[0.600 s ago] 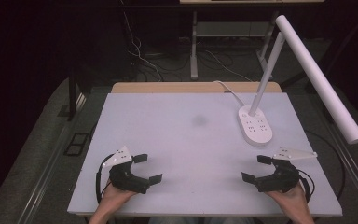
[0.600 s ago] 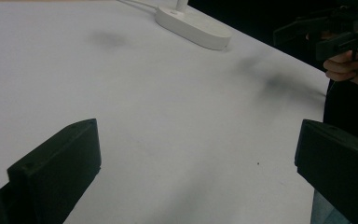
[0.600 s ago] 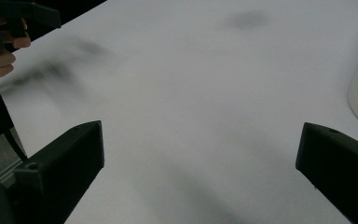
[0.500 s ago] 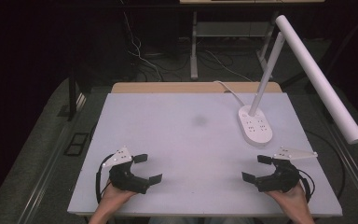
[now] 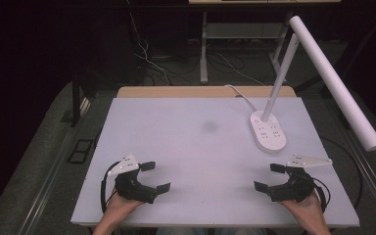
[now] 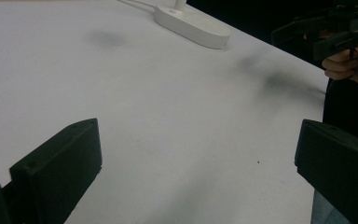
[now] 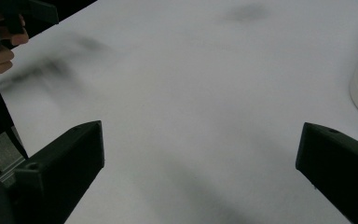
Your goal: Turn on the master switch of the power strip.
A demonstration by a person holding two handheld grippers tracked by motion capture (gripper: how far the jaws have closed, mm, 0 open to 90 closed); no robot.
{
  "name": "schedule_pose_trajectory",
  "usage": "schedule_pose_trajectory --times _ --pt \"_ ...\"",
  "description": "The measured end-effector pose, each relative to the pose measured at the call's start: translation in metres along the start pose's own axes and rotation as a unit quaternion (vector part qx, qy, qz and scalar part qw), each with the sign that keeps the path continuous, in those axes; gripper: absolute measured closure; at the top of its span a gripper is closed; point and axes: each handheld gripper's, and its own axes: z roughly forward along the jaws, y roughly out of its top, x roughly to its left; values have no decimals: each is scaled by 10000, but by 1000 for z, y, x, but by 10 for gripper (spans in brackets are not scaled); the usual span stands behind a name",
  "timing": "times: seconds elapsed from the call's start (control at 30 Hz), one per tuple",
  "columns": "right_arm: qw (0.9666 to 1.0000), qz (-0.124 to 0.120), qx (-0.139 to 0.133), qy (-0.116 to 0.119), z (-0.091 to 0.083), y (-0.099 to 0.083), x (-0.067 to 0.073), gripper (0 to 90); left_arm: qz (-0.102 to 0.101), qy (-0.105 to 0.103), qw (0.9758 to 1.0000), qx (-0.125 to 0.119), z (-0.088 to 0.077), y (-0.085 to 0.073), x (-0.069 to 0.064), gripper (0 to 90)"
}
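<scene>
Work is not showing any start: left gripper [image 5: 155, 176] and right gripper [image 5: 269, 176] are resting, jaws spread and pinching nothing, at the lower frame on the bare white table [image 5: 191, 147]. White desk lamp [image 5: 268, 132] is standing alone upper right.

My 2 grippers, left [image 5: 155, 176] and right [image 5: 269, 176], are black; each carries a grey 3-cornered plate and black cable.
</scene>
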Motion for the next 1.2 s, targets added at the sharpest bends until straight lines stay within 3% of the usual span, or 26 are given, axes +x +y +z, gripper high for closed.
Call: schedule_pose_trajectory --times 1.2 --pt "9993 -117 337 -63 13 16 -1 4 1 -21 10000 89 1 -1 2 0"
